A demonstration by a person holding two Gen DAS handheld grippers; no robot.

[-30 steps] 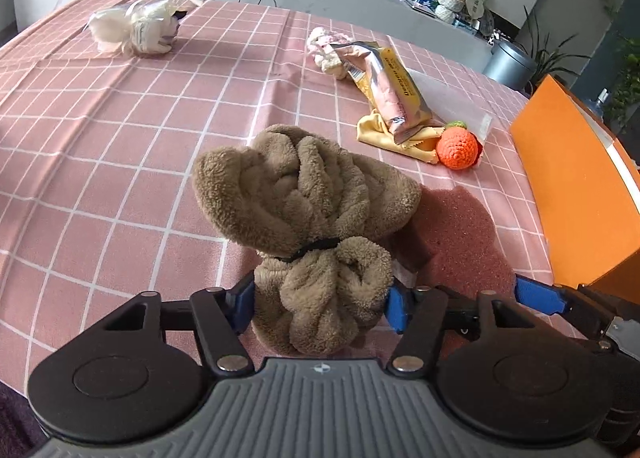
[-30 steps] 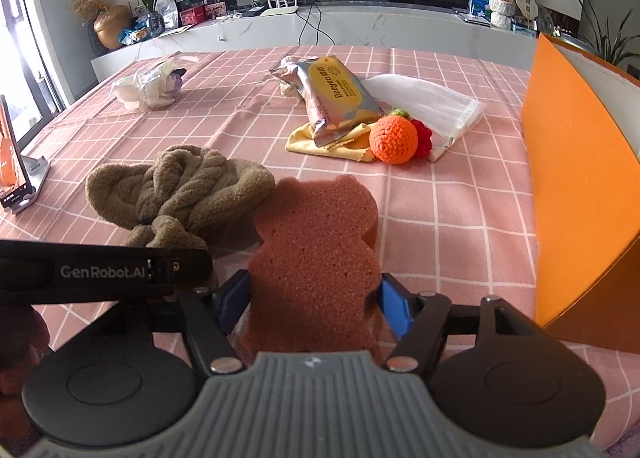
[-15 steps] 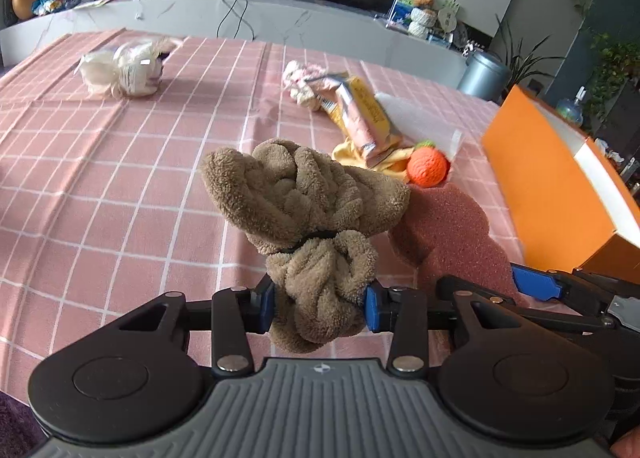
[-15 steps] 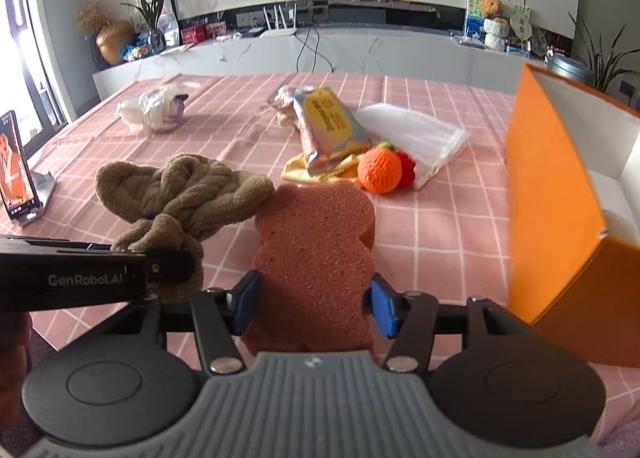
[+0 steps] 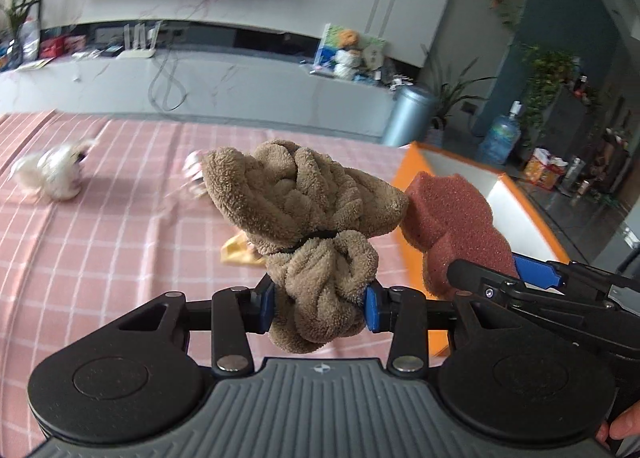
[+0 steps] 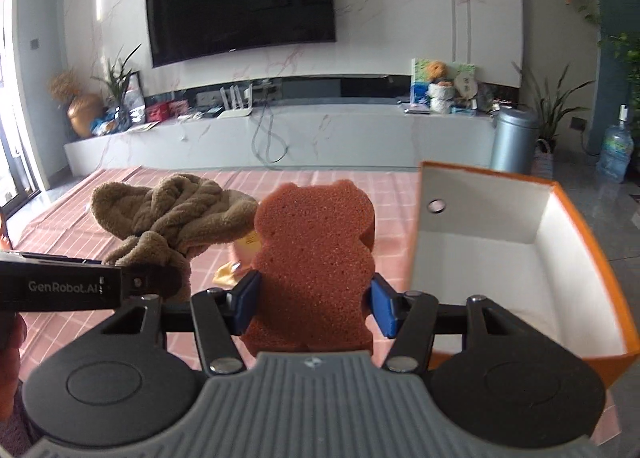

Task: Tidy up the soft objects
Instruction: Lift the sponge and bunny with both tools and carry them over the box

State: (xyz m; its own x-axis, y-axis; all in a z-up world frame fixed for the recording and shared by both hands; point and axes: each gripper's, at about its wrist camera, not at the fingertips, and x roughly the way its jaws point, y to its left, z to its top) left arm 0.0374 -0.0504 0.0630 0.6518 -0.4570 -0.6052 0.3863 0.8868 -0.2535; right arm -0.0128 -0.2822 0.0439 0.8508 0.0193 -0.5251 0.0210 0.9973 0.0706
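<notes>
My left gripper (image 5: 320,304) is shut on a brown plush towel bundle (image 5: 308,214) tied with a black band, held up above the table. My right gripper (image 6: 312,306) is shut on a reddish bear-shaped sponge (image 6: 316,254), also lifted. The sponge (image 5: 452,222) shows to the right of the bundle in the left wrist view, and the bundle (image 6: 168,214) to the left of the sponge in the right wrist view. An open orange box with a white inside (image 6: 500,258) stands just right of the sponge; it also shows in the left wrist view (image 5: 460,166).
A pink checked tablecloth (image 5: 100,242) covers the table. A white soft item (image 5: 52,176) lies at the far left, a yellow cloth (image 5: 236,254) peeks out below the bundle. A TV wall, a low cabinet and plants stand behind.
Both grippers have lifted their loads off the table and tilted upward. The orange box's open inside has come into view on the right.
</notes>
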